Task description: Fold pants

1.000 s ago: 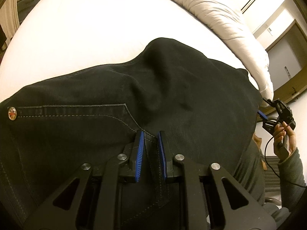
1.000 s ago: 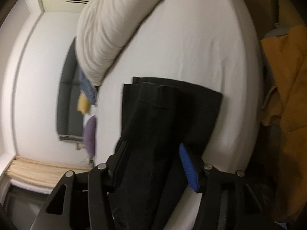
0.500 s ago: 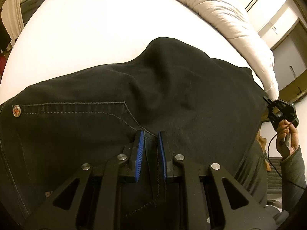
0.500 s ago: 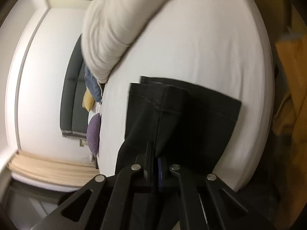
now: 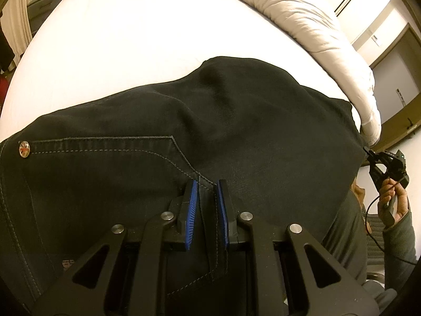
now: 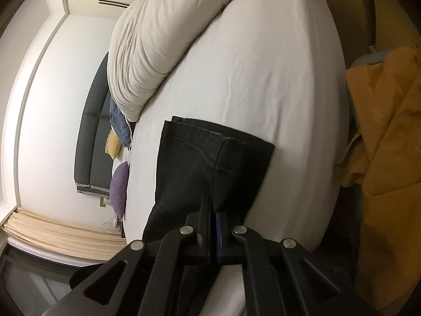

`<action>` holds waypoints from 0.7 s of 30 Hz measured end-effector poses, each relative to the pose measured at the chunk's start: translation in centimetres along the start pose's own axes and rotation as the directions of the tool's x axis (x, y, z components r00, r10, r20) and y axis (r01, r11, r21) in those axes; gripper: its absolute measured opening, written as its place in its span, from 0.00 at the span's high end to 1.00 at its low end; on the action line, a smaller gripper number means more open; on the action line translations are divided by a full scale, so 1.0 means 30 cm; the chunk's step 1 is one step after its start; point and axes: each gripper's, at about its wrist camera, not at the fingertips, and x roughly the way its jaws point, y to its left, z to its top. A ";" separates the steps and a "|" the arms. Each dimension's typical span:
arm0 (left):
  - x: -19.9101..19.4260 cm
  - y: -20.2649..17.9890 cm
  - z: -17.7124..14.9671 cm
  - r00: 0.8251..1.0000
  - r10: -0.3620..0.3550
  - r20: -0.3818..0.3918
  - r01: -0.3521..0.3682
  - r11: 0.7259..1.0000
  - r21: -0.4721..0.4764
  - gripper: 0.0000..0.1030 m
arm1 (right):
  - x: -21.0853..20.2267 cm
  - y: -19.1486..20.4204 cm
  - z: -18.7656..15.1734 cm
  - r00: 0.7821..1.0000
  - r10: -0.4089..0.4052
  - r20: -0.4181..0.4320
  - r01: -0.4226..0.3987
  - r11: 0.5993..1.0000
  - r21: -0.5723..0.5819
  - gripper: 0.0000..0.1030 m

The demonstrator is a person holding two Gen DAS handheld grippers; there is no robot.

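Black denim pants (image 5: pixel 210 137) lie on the white bed (image 5: pixel 126 39), folded lengthwise. My left gripper (image 5: pixel 206 184) is shut on a seam of the pants near the pocket stitching, by the waist; a metal rivet (image 5: pixel 24 149) shows at the far left. In the right wrist view, my right gripper (image 6: pixel 211 205) is shut on the pants (image 6: pixel 200 163) near the leg hems (image 6: pixel 223 138), which rest on the bed (image 6: pixel 263 73). The right gripper also shows at the far right edge of the left wrist view (image 5: pixel 386 163), held by a hand.
A rumpled cream duvet (image 5: pixel 302 18) lies along the far side of the bed, also in the right wrist view (image 6: pixel 158 34). A purple cushion (image 6: pixel 119 184) and a grey headboard (image 6: pixel 89 131) are at the head. Orange cloth (image 6: pixel 386 144) hangs beside the bed.
My right gripper went from open around the pant legs to shut on them near the hems. The left gripper stayed shut on the waist seam, shifting only slightly.
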 end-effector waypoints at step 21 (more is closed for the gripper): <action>-0.116 -0.004 -0.008 0.991 0.071 0.115 -0.074 0.997 0.026 0.85 | 0.456 0.640 -0.393 0.736 0.175 -0.654 -0.475 0.822 -0.315 0.48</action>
